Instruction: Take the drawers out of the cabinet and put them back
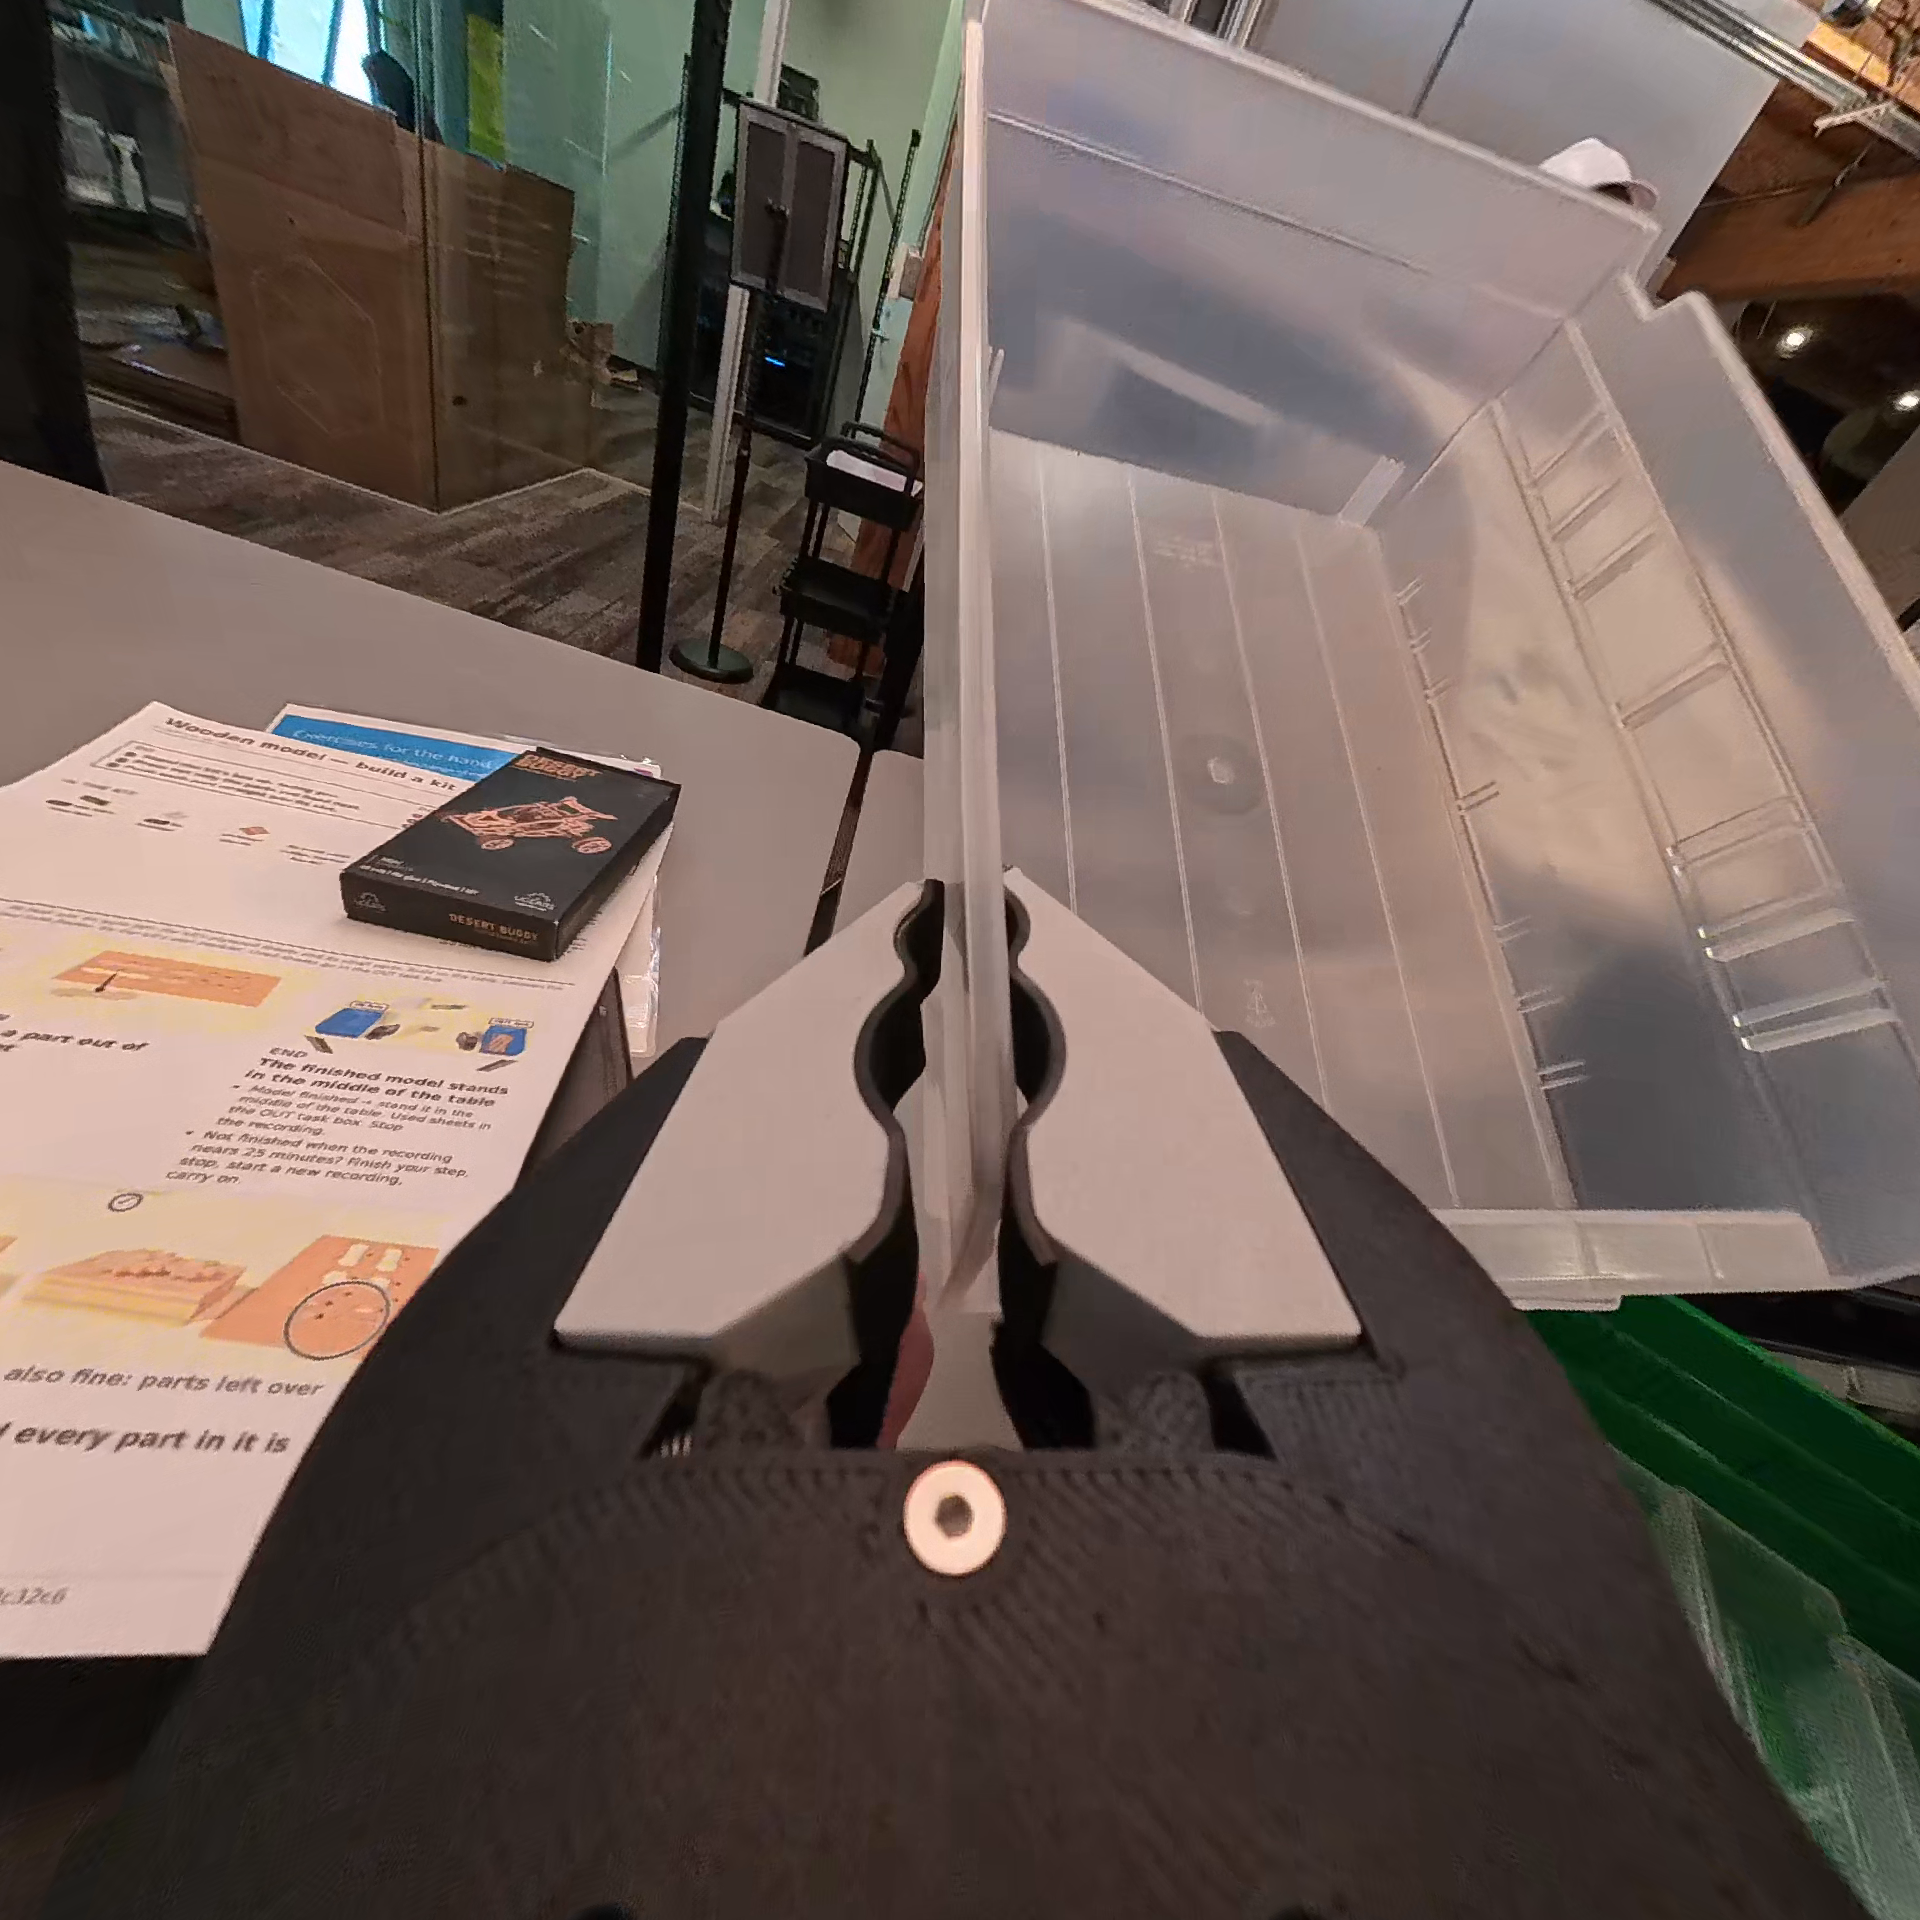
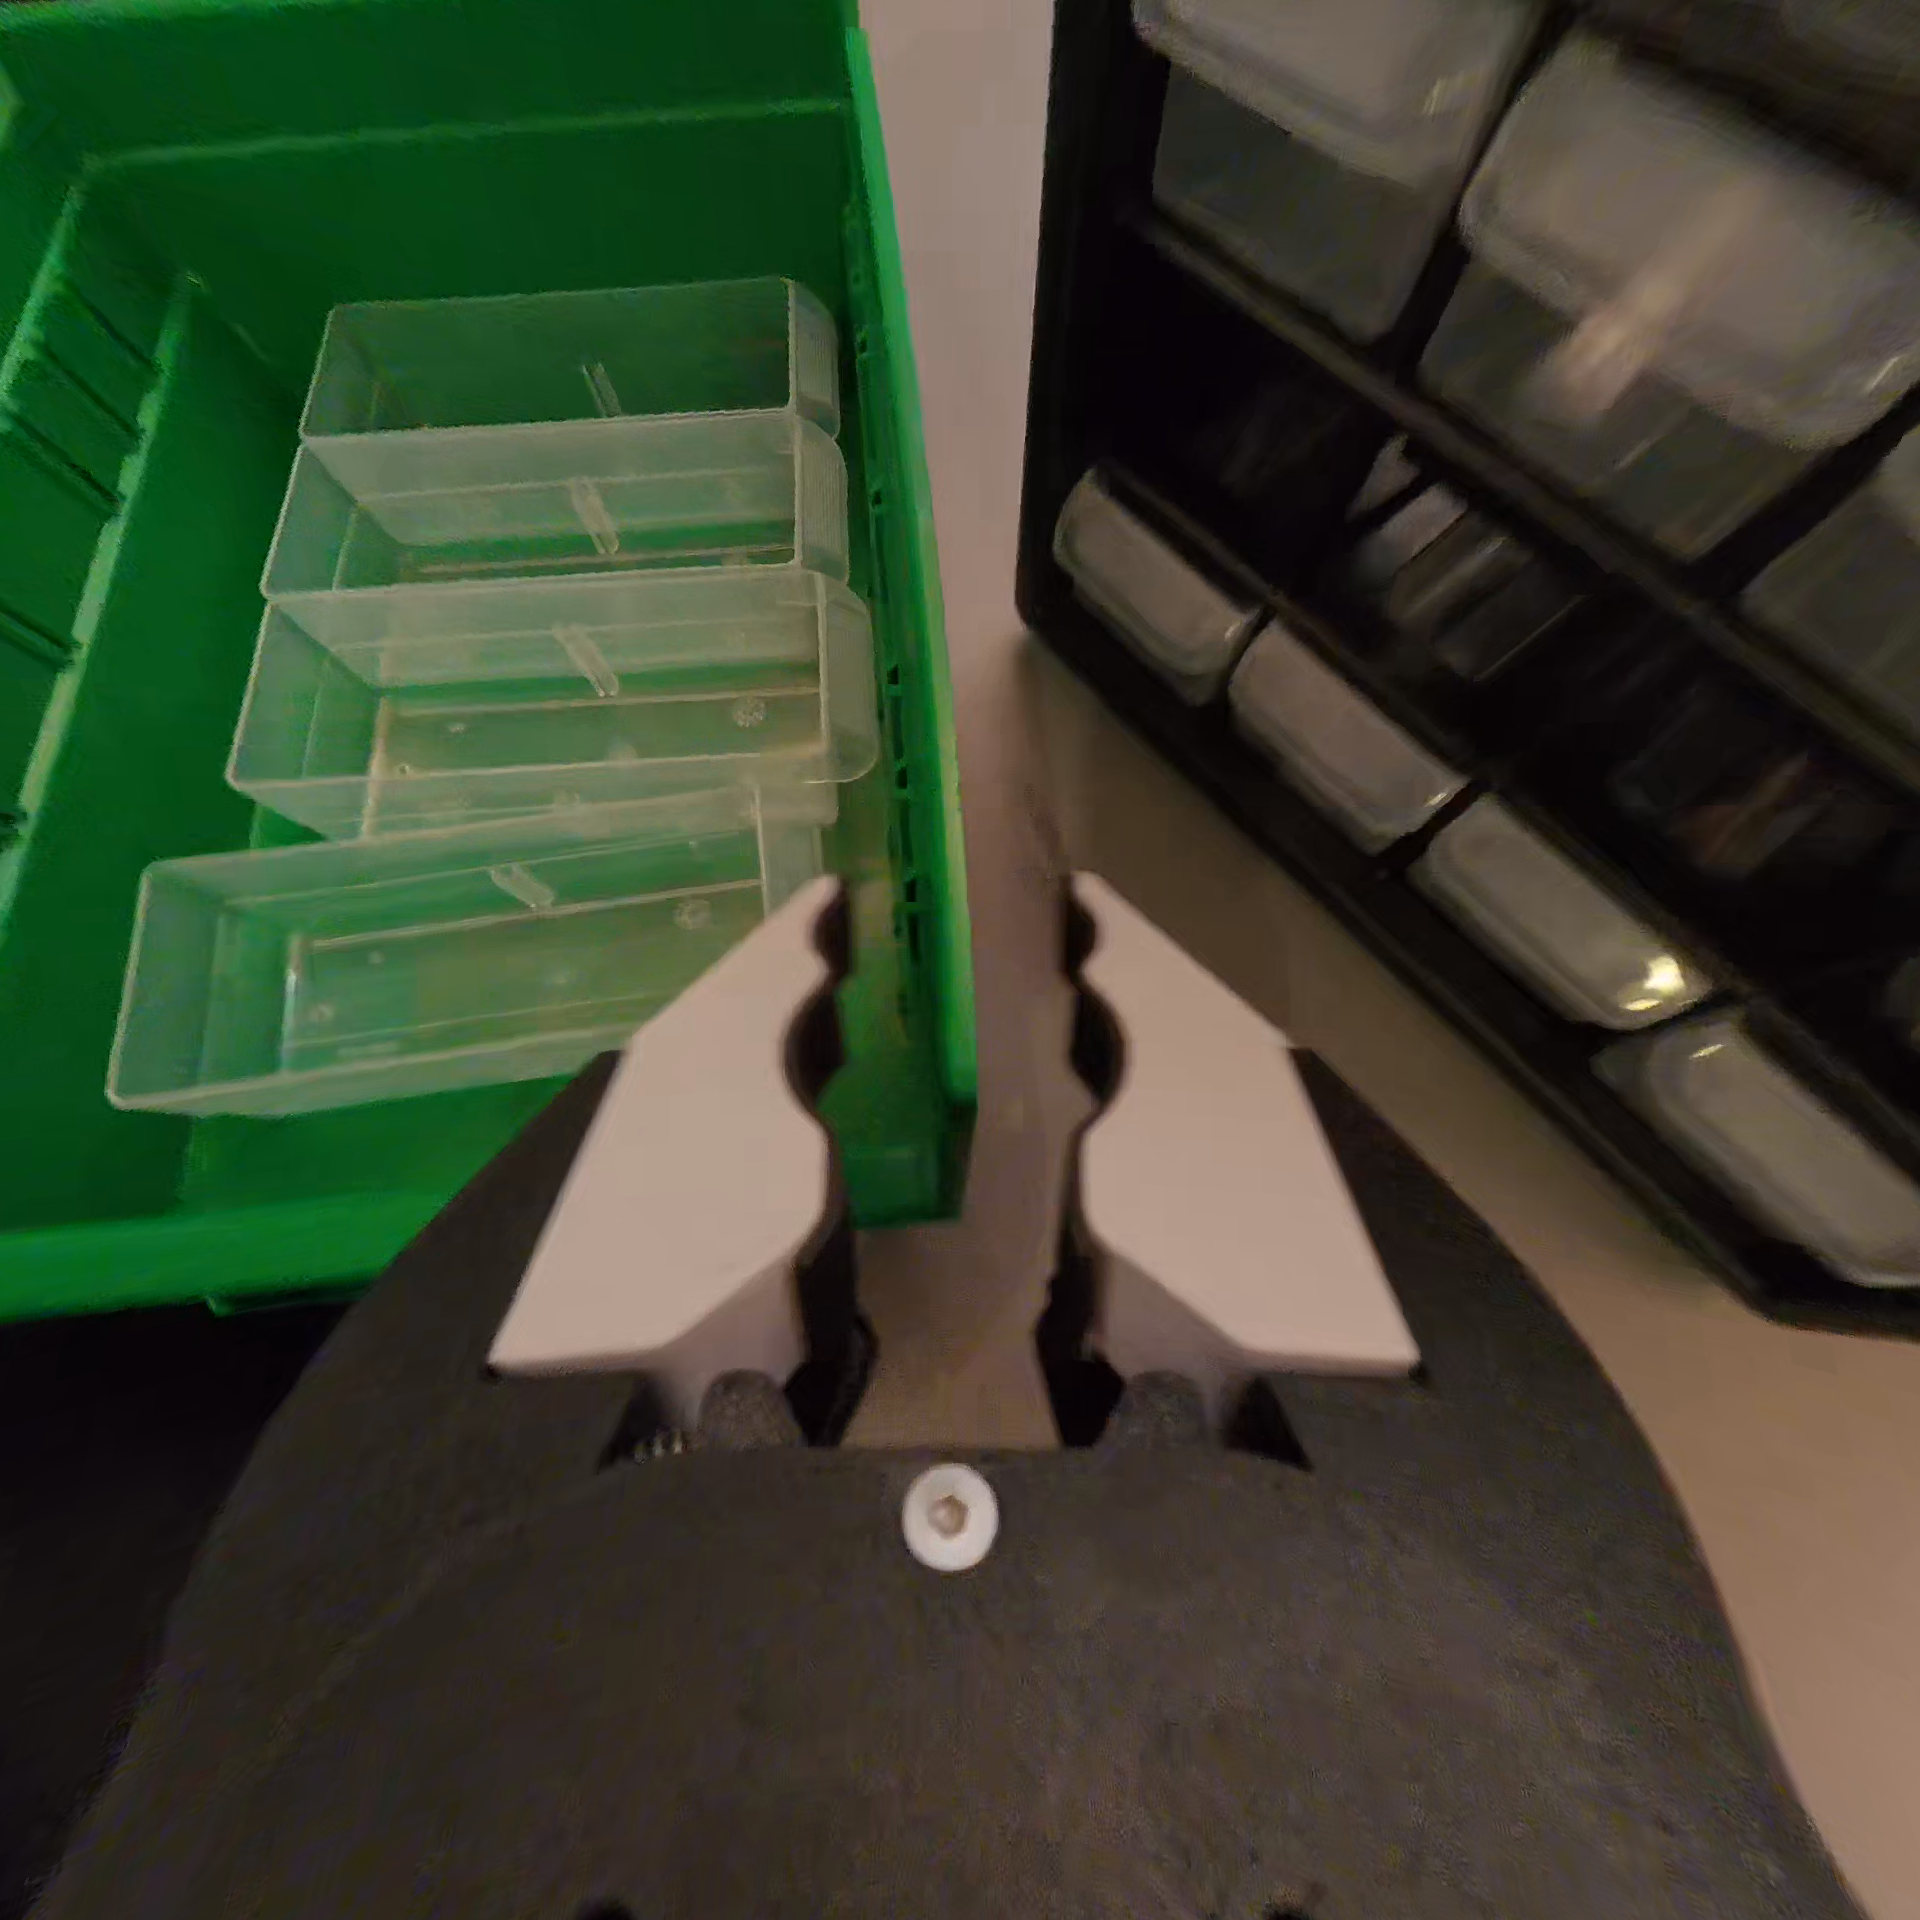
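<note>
Left tongs point(image 1: 964, 914) pinch clear drawer's point(image 1: 1299, 727) side edge.

A large drawer point(image 1: 1351, 727) of frosted translucent plastic is seen; the bin point(image 2: 904, 520) is of green plastic, the cabinet point(image 2: 1081, 416) of black plastic.
</note>
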`<action>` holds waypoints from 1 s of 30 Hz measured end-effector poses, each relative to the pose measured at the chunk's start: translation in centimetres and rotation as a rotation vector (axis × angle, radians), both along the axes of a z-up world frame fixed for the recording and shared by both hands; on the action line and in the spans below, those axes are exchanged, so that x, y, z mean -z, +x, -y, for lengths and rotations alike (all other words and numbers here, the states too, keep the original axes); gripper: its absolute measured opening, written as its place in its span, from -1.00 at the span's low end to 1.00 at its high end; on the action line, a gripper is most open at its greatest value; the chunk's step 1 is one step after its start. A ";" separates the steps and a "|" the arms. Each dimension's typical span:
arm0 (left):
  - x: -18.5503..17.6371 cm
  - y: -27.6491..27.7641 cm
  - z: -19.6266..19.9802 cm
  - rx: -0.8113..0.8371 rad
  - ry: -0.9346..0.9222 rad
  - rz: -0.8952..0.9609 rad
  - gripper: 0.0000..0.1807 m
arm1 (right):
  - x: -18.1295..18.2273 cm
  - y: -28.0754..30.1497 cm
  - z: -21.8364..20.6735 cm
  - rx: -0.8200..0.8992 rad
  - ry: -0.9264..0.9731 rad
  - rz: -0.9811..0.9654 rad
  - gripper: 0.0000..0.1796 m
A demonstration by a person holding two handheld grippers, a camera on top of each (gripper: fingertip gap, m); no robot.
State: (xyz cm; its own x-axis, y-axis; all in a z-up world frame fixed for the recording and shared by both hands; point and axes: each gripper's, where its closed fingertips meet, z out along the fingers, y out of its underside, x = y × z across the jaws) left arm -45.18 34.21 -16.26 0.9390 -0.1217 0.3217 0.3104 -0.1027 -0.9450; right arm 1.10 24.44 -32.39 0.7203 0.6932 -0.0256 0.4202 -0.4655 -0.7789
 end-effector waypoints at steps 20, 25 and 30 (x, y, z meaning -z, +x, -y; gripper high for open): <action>-1.9 -0.2 0.7 0.013 0.069 0.038 -0.95 | 2.9 -9.9 9.3 -0.968 0.426 0.471 -0.74; -2.9 -0.9 1.1 -0.010 0.069 0.055 -0.95 | 2.9 -15.2 5.3 -0.824 0.389 0.454 -0.74; -5.7 -1.2 2.2 -0.028 0.101 0.024 -0.94 | 2.8 -21.1 1.0 -0.662 0.316 0.401 -0.75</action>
State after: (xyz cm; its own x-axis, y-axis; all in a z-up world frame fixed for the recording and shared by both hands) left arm -46.34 32.00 -10.58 0.9345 -0.1285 0.3318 0.3349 0.0021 -0.9423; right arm -19.97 23.41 -35.22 0.0749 0.9080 0.4122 0.8033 0.1900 -0.5645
